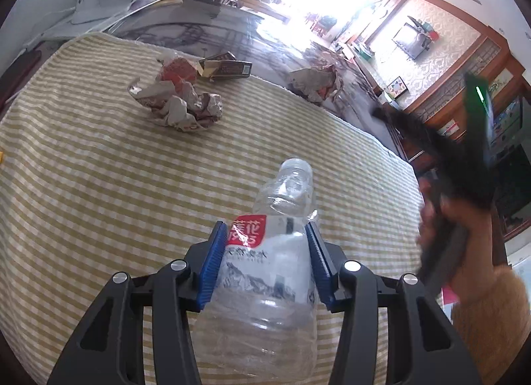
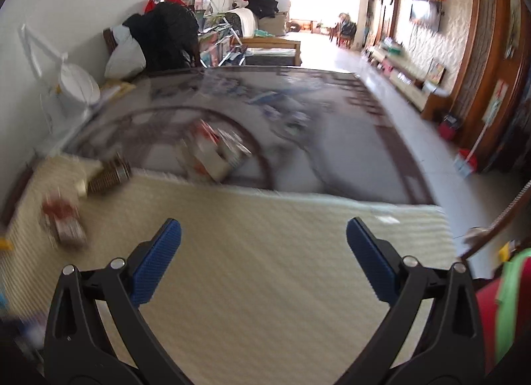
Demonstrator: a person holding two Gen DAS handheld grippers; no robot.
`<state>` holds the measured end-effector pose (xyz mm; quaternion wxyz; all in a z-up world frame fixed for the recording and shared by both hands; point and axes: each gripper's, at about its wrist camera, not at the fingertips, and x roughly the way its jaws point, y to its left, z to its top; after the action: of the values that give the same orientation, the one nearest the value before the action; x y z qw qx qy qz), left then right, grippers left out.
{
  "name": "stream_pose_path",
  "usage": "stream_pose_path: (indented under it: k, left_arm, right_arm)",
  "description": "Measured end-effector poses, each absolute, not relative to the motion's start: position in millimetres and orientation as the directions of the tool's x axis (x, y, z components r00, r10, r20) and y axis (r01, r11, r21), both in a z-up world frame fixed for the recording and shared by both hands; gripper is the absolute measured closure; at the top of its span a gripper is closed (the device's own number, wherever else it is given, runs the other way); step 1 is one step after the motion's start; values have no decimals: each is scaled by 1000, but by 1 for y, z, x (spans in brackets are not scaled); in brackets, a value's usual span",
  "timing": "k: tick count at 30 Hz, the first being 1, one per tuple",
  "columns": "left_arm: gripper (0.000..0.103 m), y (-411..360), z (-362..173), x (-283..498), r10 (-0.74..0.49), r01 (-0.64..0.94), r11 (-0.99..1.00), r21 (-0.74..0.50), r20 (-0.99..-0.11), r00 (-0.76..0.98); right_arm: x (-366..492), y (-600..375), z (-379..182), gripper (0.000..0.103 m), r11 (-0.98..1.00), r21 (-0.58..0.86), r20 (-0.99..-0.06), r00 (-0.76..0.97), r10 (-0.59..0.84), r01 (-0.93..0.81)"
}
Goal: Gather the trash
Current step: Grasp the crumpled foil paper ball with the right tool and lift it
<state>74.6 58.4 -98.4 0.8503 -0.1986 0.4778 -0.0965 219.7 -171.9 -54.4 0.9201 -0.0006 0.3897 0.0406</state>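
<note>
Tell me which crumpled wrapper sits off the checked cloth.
The farther crumpled wrapper, on the dark patterned tabletop past the checked cloth edge. The nearer crumpled wrapper lies on the cloth, beside the cigarette box.

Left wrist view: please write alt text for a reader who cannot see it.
The left claw grips a clear plastic bottle with a red and white label, above a checked cloth. Farther off on the cloth lie crumpled wrappers and a dark flat box.
</note>
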Motion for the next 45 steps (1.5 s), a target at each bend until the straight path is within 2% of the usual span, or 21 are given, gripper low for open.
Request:
stream_pose_path:
  k: [5, 10, 14, 16, 17, 19, 21, 28, 33, 38, 40, 43, 45]
  left_arm:
    - [41, 61, -100, 81, -369, -38, 890, -455, -766, 526]
    - [38, 53, -100, 87, -402, 1, 884, -467, -759, 513]
    - [38, 41, -101, 88, -421, 44, 886, -461, -763, 491]
    - [38, 35, -101, 88, -430, 67, 887, -458, -762, 485]
    - [38, 31, -101, 88, -431, 76, 888, -454, -763, 481]
    - [38, 25, -104, 90, -432, 88, 891, -445, -770, 469]
    - [38, 20, -108, 93, -443, 89, 886, -456, -773, 454]
    - [37, 13, -111, 95, -453, 100, 882, -460, -770, 450]
    - [37, 7, -113, 89, -476, 103, 869, -484, -759, 445]
    - [38, -4, -115, 83, -452, 130, 887, -444, -772, 448]
    - [39, -15, -119, 81, -435, 142, 897, -418, -785, 441]
    - [50, -26, -121, 77, -421, 146, 905, -399, -795, 436]
    - [51, -27, -122, 76, -426, 137, 902, -410, -789, 442]
  right_arm:
    - [274, -138, -56, 5, 997, 52, -743, 664, 82, -65]
    - [312, -121, -78, 5, 998, 69, -815, 576, 63, -11]
    - [321, -129, -91, 7, 991, 123, -834, 547, 78, 46]
    - [325, -134, -96, 27, 985, 163, -840, 531, 109, 55]
    - [326, -135, -97, 32, 983, 175, -842, 525, 124, 49]
    - [323, -137, -96, 54, 980, 197, -836, 525, 160, 15]
    - [316, -138, -91, 57, 986, 166, -828, 542, 144, -8]
    - [279, -159, -63, 60, 982, 177, -797, 575, 183, -67]
    - [219, -175, -40, 60, 980, 121, -772, 604, 195, -161]
    - [156, -191, -25, 60, 973, 66, -756, 625, 193, -221]
    - [127, -195, -21, 60, 971, 24, -740, 648, 177, -238]
    - [90, -195, -24, 60, 959, -34, -726, 666, 170, -282]
    - [71, -191, -30, 60, 945, -79, -723, 671, 165, -318]
